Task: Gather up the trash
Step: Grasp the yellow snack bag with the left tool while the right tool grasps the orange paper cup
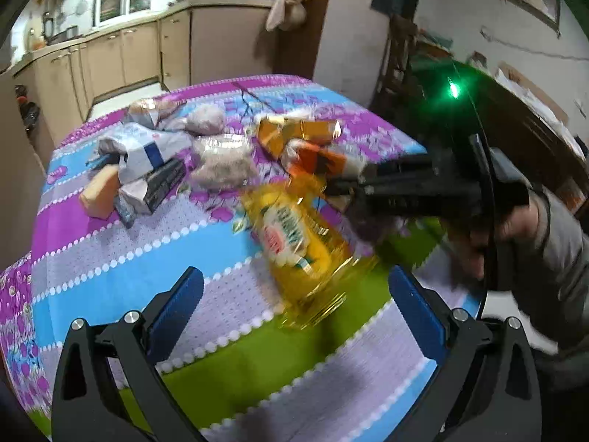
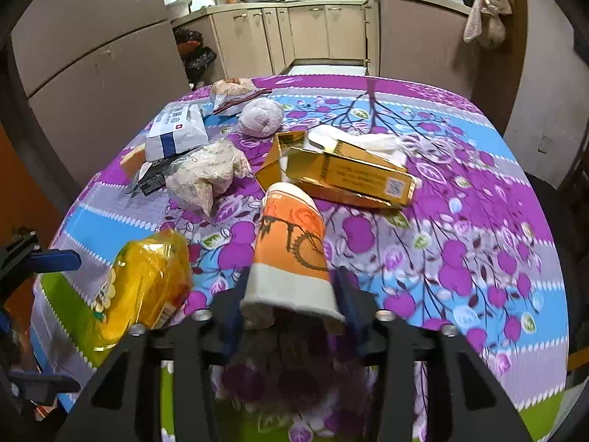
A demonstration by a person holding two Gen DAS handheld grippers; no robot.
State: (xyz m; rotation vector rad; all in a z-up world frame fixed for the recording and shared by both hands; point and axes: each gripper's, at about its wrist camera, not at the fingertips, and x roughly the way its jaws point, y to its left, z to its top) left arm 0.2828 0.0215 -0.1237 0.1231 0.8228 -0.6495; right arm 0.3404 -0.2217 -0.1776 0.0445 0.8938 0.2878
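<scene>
On the floral tabletop [image 2: 460,221], the right claw [image 2: 291,305] grips an orange cup [image 2: 291,243], base hidden; the left claw [image 1: 294,294] gapes beside a blurred yellow bag [image 1: 298,243].

Even indoor light, motion blur on yellow packet [image 1: 298,243], strong fisheye bending, dark vignetted corners
</scene>
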